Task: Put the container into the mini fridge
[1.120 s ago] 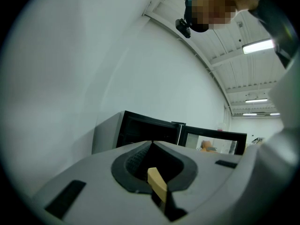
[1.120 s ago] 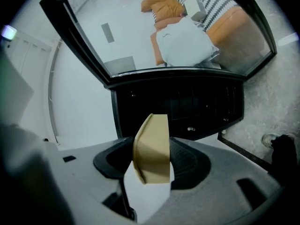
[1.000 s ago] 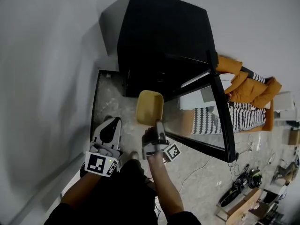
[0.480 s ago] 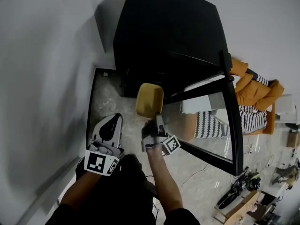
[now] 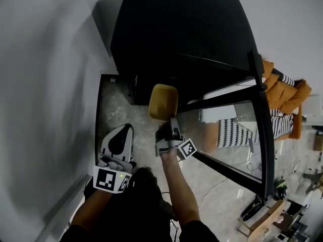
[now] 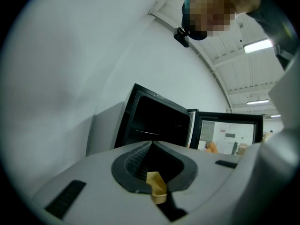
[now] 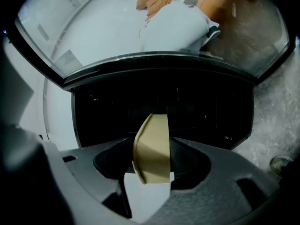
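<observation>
A shallow yellow container (image 5: 163, 101) is held on edge, with my right gripper (image 5: 169, 124) shut on its near rim. It hangs just in front of the dark opening of the black mini fridge (image 5: 176, 39). In the right gripper view the container (image 7: 152, 146) stands upright between the jaws, with the fridge's black interior (image 7: 197, 107) straight ahead. The glass door (image 5: 237, 135) stands swung open to the right. My left gripper (image 5: 120, 135) hangs low at the left, shut and holding nothing. Its own view shows the open fridge (image 6: 157, 123) ahead.
A white wall (image 5: 45, 84) runs along the left. Pale stone floor (image 5: 113, 110) lies below the fridge. An orange and striped bundle (image 5: 282, 95) sits beyond the door, and cables and clutter (image 5: 262, 210) lie at the lower right. A shoe (image 7: 281, 164) shows on the floor.
My right gripper has carried the container a little forward, closer to the fridge opening. The left gripper has hardly moved.
</observation>
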Demonstrator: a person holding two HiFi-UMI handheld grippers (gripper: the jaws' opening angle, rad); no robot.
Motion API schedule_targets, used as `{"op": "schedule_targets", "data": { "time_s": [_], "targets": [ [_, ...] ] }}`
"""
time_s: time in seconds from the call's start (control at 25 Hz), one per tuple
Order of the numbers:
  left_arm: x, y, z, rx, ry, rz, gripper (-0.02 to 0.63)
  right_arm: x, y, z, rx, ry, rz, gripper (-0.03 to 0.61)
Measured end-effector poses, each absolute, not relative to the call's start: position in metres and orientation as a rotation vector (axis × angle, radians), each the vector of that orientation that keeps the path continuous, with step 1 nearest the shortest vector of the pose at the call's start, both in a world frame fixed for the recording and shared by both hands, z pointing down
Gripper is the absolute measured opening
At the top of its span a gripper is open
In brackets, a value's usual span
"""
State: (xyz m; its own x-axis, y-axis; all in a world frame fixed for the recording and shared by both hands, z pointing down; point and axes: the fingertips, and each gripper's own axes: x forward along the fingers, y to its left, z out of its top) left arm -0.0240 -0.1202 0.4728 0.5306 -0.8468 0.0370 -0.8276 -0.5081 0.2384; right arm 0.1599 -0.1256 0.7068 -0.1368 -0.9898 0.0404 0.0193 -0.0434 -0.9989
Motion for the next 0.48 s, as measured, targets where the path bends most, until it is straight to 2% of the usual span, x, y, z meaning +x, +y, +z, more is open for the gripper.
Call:
{"op": "schedule_targets", "data": {
  "time_s": [0.48],
  "targets": [
    [-0.023,-0.133,0.49,2.535,-1.383,-0.115,0.006,0.163,-0.156,0.74,-1.158,1.204,-1.339,0.223]
  ]
}}
